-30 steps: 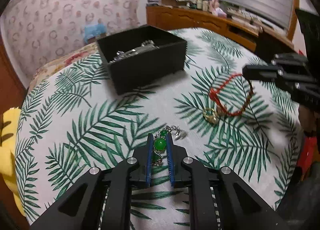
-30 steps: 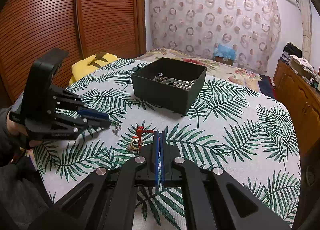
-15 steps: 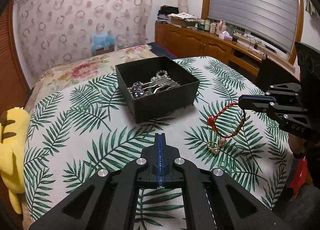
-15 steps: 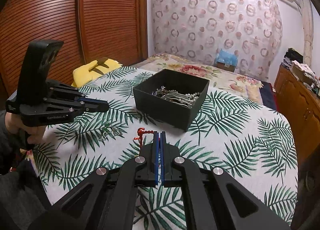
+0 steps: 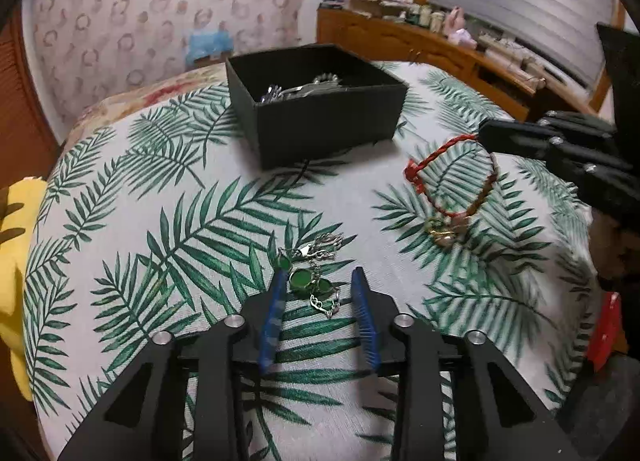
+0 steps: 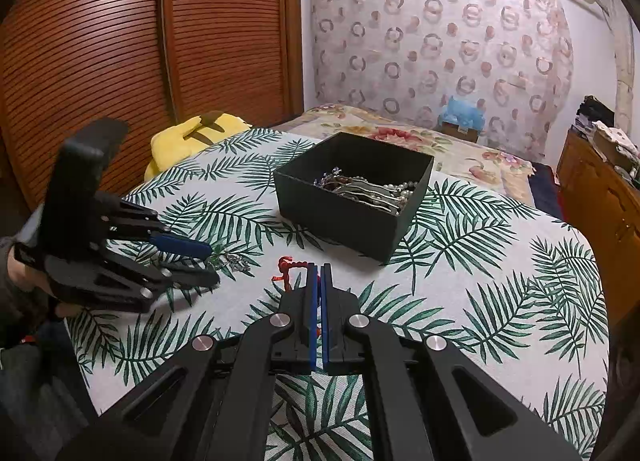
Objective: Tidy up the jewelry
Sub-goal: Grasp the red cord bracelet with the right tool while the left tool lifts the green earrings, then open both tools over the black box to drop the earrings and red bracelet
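Back down over the green-stone chain (image 5: 310,281) after half a second up clear of it; left gripper (image 5: 318,275) jaws, shut then, just been opening, chain between them but not pinched. Chain on the palm-print cloth (image 5: 160,221), green stones close in between the blue pads (image 5: 276,301), silver links trailing up and right past the tips toward the black box (image 5: 320,129). Long axis roughly along the line of the fingers, slightly skewed right; no gap to cross, only a closing needed, by judgement best on the stones rather than the loose links. Jaws moderately apart, empty. Further right, red cord bracelet (image 5: 448,177) with a gold ring (image 5: 442,231) at its near end, right under the right gripper (image 6: 318,267), its jaws closed with nothing between them. Box beyond both, well apart, already holding pearls and silver pieces. Left hand clearly nearer the chain; right nearer the bracelet.
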The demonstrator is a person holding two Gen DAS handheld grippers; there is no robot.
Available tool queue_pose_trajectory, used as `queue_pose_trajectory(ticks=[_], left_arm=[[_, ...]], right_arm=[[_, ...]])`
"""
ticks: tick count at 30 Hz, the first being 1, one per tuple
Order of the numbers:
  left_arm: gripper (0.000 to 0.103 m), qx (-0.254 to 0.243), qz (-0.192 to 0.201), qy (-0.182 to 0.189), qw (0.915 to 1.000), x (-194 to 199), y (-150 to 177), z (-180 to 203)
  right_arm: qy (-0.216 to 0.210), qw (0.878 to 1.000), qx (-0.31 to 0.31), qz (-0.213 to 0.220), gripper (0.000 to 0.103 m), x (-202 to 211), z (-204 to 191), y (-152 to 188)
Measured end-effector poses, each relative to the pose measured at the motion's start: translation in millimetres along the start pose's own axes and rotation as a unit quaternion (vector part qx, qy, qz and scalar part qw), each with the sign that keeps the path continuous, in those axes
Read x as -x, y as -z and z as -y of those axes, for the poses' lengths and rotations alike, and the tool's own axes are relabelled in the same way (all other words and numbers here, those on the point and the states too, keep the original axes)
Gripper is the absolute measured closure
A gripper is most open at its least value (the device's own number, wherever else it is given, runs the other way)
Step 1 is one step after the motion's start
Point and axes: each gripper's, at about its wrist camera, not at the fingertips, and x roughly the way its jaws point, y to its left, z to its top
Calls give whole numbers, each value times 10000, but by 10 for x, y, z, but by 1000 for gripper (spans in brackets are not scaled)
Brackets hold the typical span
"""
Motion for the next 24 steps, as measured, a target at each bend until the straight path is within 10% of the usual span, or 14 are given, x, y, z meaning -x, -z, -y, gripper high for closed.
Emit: queue_pose_trajectory(ticks=[5,9,24], left_arm=[[69,-121,21,-337,9994,-70,-59,55],[91,-7,66,-343,9994,-52,-63,-5],[92,291,842,-101,9960,368,-502,-189]], right_arm=[[-38,10000,-12,33,101,-2,28,-2],[-82,10000,-35,39,101,-7,58,8],[-68,9995,83,289,101,-70,274,-422]])
